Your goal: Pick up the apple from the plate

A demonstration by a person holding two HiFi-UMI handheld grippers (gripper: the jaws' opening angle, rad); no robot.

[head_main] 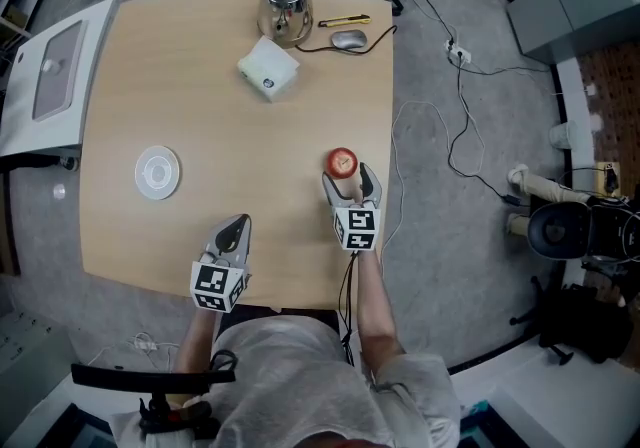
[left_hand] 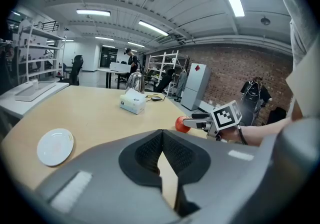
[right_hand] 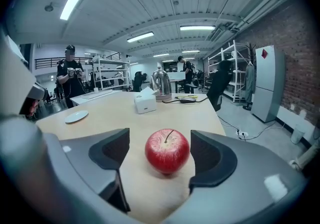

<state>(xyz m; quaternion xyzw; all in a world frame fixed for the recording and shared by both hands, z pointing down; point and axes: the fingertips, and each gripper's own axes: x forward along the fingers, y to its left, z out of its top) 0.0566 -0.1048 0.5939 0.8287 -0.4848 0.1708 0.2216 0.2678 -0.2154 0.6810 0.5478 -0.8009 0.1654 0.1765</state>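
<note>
A red apple (head_main: pixel 342 162) (right_hand: pixel 167 150) rests on the bare wooden table (head_main: pixel 200 116) near its right edge, not on the plate. My right gripper (head_main: pixel 349 178) (right_hand: pixel 159 154) is open, with a jaw on each side of the apple and a small gap on both sides. The white plate (head_main: pixel 157 172) (left_hand: pixel 55 146) (right_hand: pixel 76 116) lies bare on the left part of the table. My left gripper (head_main: pixel 238 227) (left_hand: pixel 162 148) is shut on nothing, near the table's front edge. In the left gripper view the apple (left_hand: pixel 181 124) shows at the tip of the right gripper (left_hand: pixel 199 121).
At the table's far side stand a metal kettle (head_main: pixel 284 8), a white tissue box (head_main: pixel 268 68), a mouse (head_main: pixel 348 39) and a yellow cutter (head_main: pixel 345 21). Cables (head_main: pixel 455 136) trail on the floor at right. A white side table (head_main: pixel 50 66) adjoins at left.
</note>
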